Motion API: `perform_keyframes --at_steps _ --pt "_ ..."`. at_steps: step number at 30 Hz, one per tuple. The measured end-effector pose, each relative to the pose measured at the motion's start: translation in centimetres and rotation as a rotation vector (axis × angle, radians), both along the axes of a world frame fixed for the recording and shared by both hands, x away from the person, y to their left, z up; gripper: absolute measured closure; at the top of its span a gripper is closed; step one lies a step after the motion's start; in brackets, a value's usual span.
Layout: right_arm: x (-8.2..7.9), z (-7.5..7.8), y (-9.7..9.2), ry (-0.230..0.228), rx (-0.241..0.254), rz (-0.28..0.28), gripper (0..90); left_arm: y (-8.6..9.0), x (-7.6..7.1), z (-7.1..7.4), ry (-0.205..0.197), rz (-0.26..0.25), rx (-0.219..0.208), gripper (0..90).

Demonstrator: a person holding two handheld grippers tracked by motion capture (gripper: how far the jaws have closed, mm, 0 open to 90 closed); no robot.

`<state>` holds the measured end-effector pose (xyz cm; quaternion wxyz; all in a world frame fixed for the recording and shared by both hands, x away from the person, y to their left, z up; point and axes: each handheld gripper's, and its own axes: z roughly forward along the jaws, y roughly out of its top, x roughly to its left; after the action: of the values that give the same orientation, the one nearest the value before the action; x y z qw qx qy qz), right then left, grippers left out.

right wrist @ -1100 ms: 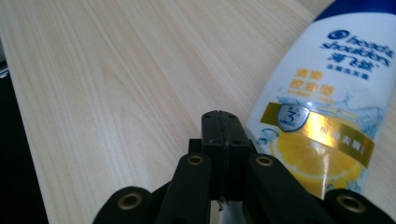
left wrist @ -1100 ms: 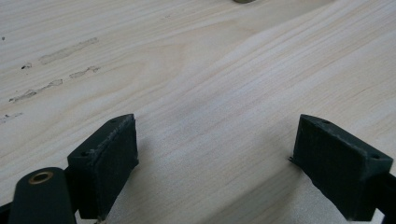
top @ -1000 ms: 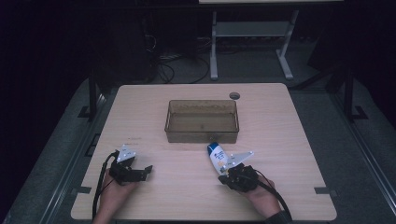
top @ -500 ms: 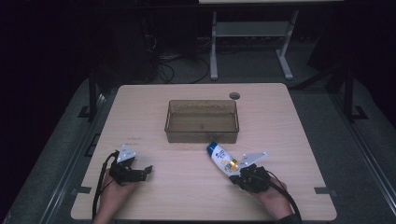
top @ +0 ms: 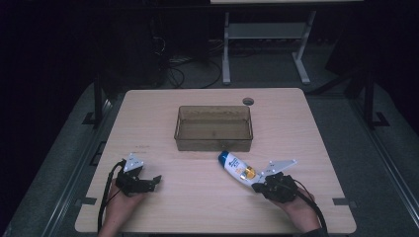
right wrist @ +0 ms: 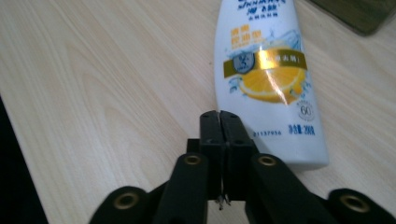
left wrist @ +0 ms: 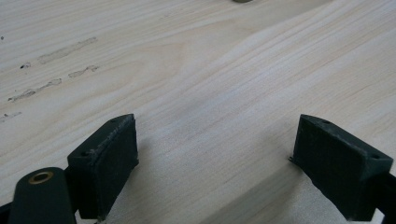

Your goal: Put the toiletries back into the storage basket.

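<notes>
Left tool [left wrist: 215, 154] jaws wide apart, low over bare wood tabletop [left wrist: 196, 70].

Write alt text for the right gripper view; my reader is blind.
A white bottle with a lemon label lies on a wooden table, just beyond the shut right gripper, whose black jaws hold nothing.

Lab: lone wooden table [top: 148, 113], cables [top: 188, 74], metal stand [top: 262, 34].

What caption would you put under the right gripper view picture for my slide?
Shut right gripper beside a white lemon-label bottle lying flat on the wooden table.
</notes>
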<state>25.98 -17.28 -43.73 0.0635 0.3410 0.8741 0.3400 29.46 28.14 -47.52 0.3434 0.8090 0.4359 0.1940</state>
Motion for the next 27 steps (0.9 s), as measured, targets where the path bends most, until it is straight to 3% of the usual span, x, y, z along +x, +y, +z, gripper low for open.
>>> perform_keyframes --at_steps 9,13,27 --pt "0.8 1.2 0.0 0.013 0.047 -0.009 70.3 0.0 0.0 0.0 0.000 0.000 -0.001 12.4" --pt "1.5 1.9 0.3 -0.012 0.032 -0.008 63.0 0.0 0.0 0.0 -0.001 0.001 -0.004 12.3" --pt "4.6 2.1 1.9 -0.008 -0.002 -0.040 40.4 0.0 0.0 0.0 0.000 -0.002 -0.005 12.3"
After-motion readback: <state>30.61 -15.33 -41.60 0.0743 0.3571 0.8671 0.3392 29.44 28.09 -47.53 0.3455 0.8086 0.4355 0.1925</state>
